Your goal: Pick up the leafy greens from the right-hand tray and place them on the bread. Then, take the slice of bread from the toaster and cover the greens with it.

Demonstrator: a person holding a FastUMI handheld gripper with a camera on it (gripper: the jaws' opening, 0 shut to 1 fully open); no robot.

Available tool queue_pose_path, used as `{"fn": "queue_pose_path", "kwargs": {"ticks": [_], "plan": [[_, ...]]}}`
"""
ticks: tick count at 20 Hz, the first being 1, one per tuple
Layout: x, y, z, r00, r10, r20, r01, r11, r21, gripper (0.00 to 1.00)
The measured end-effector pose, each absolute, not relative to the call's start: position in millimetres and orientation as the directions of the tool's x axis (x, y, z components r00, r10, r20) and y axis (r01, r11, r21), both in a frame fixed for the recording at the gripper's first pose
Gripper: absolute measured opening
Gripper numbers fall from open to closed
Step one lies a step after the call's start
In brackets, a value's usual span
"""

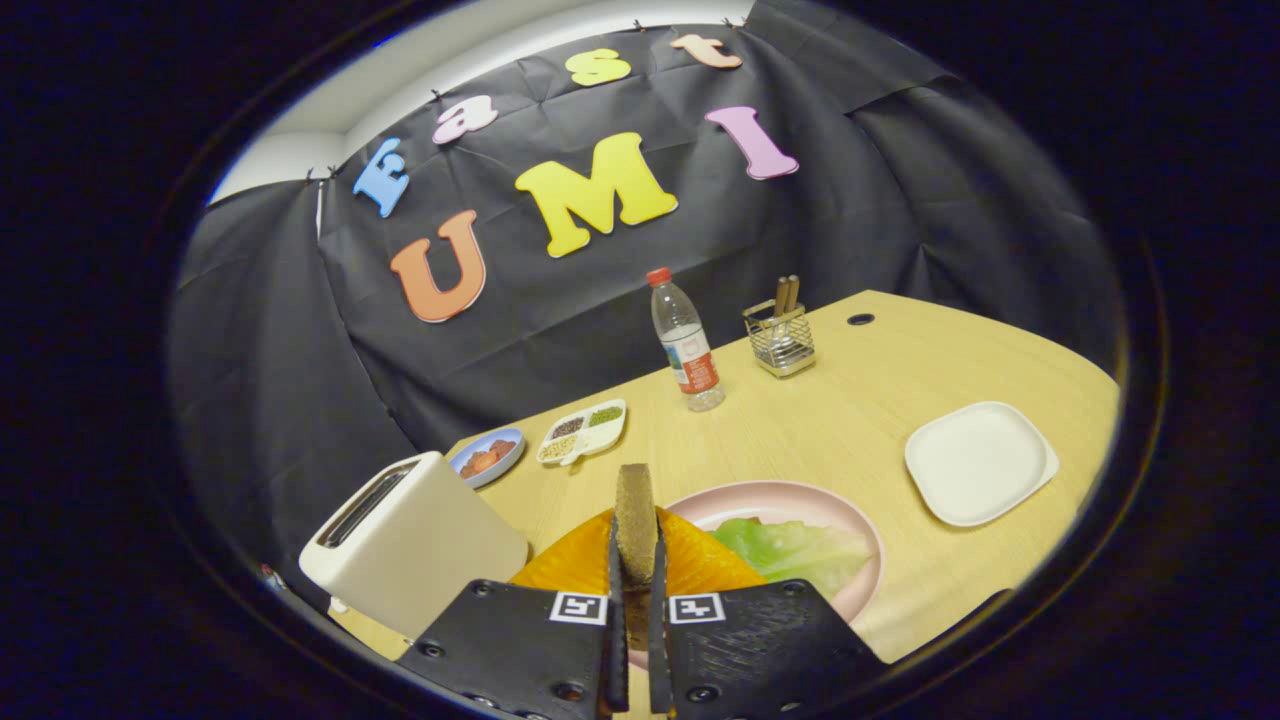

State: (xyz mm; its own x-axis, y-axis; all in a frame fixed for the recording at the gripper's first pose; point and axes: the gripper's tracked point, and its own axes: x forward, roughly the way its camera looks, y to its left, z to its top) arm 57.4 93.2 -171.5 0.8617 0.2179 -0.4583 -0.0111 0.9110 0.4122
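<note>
The slice of bread (635, 520) is clamped edge-on between the closed gripper (636, 600) fingers — light, stiff, crumbly, best pinched gently near its edge.

Staged recording booth, black cloth wall (300, 380), wooden table (850, 420), toaster (410, 540), plates, water bottle (686, 345)

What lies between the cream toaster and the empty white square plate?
In the gripper view, the gripper, jaws shut on a brown bread slice, and the pink plate of green lettuce lie between the cream toaster and the white square plate.
</note>
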Motion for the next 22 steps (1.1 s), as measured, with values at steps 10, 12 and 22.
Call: {"fn": "queue_pose_path", "kwargs": {"ticks": [10,12,22], "plan": [[56.6,46.1,-216.0,0.824,0.188,-0.535,0.061,0.908,0.414,0.27],[55.1,39.1,-220.5,0.811,0.172,-0.559,0.087,0.91,0.406,0.33],[56.2,0.0,-188.2,0.869,0.027,-0.495,0.113,0.962,0.25,0.79]]}}
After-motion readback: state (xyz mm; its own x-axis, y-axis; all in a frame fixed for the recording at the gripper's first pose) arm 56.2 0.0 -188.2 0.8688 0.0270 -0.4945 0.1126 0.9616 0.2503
